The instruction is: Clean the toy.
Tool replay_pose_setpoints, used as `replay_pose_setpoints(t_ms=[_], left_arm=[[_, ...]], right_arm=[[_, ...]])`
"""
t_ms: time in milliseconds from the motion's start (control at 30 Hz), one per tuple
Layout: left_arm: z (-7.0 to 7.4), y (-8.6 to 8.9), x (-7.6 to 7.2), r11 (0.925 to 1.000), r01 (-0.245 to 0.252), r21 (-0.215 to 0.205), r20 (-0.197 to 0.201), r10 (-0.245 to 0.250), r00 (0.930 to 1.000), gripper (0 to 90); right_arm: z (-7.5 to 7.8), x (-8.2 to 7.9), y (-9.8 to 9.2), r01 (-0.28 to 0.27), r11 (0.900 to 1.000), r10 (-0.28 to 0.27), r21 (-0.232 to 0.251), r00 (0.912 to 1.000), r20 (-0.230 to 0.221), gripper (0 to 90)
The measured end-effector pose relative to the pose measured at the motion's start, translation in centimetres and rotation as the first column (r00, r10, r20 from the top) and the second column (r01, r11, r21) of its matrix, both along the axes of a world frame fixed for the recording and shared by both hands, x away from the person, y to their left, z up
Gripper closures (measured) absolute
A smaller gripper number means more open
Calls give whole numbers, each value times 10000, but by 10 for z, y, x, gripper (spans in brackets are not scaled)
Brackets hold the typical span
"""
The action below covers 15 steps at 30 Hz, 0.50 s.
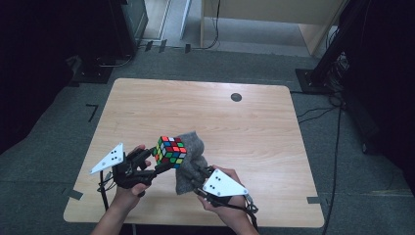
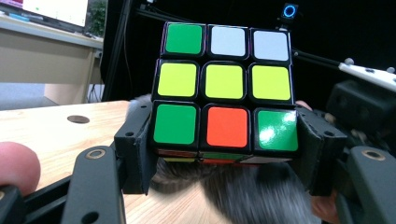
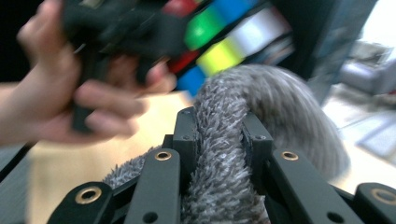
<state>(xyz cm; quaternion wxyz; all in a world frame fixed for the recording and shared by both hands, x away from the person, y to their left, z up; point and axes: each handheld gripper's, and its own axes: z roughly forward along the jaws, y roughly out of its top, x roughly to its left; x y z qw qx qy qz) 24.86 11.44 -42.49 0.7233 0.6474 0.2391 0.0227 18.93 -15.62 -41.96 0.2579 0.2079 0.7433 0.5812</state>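
We've got the left gripper (image 1: 157, 165) fingers clamped on the cube (image 1: 170, 151), and at its 4 o'clock the right gripper (image 1: 195, 172) fingers pinch the grey cloth (image 1: 188, 166) above the tabletop (image 1: 205, 112).

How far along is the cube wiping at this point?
Done: left gripper has the puzzle cube clamped and lifted off the table; right gripper pinches the grey cloth. In hand: cloth beside and under the cube. Left: wiping faces, setting both down.
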Motion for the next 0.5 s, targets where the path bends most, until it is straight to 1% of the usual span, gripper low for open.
replay_pose_setpoints(t_ms=[67, 133, 167, 233, 267, 300, 333, 367, 400, 433, 467, 500], left_arm=[[0, 1, 0, 10000, -64, 29, 0, 64, 10000, 342], [1, 1, 0, 9998, -180, 53, 24, 180, 9998, 342], [1, 1, 0, 9996, -283, 43, 60, 283, 9996, 342], [1, 0, -1, 9986, -514, -85, 40, 514, 9987, 342], [1, -1, -1, 9969, -778, -79, -35, 778, 9970, 342], [0, -2, 0, 9954, -953, -102, -79, 952, 9954, 342], [0, -2, 0, 9954, -953, -102, -79, 952, 9954, 342], [-3, -9, -2, 9909, -1346, 83, -134, 1347, 9908, 342], [-4, -12, -2, 9905, -1371, 128, -170, 1373, 9904, 342], [-6, -15, -3, 9911, -1323, 167, -173, 1326, 9910, 342], [-7, -18, -4, 9920, -1246, 208, -134, 1249, 9921, 342], [-7, -20, -6, 9927, -1176, 268, -79, 1179, 9930, 342]], right_arm=[[-8, 1, 8, -474, 9971, 452, -600, 9983, -367, 732], [-13, 0, 13, -582, 9936, 545, -973, 9977, -394, 731], [-13, 0, 14, -511, 9948, 473, -877, 9979, -444, 732], [-10, 3, 10, -446, 9982, 415, -392, 9961, -783, 733], [-10, 4, 10, -493, 9984, 466, -288, 9949, -891, 733], [-11, 4, 11, -615, 9978, 584, -242, 9919, -1129, 733], [-11, 4, 11, -615, 9978, 584, -242, 9919, -1129, 733], [-14, 1, 20, -976, 9948, 935, -303, 9887, -1171, 732], [-14, 0, 23, -1073, 9937, 1030, -321, 9882, -1131, 731], [-14, 0, 25, -1191, 9926, 1155, -238, 9865, -1161, 731], [-15, 0, 26, -1334, 9911, 1317, -42, 9830, -1280, 732], [-15, 1, 27, -1361, 9907, 1357, 62, 9818, -1332, 732]])
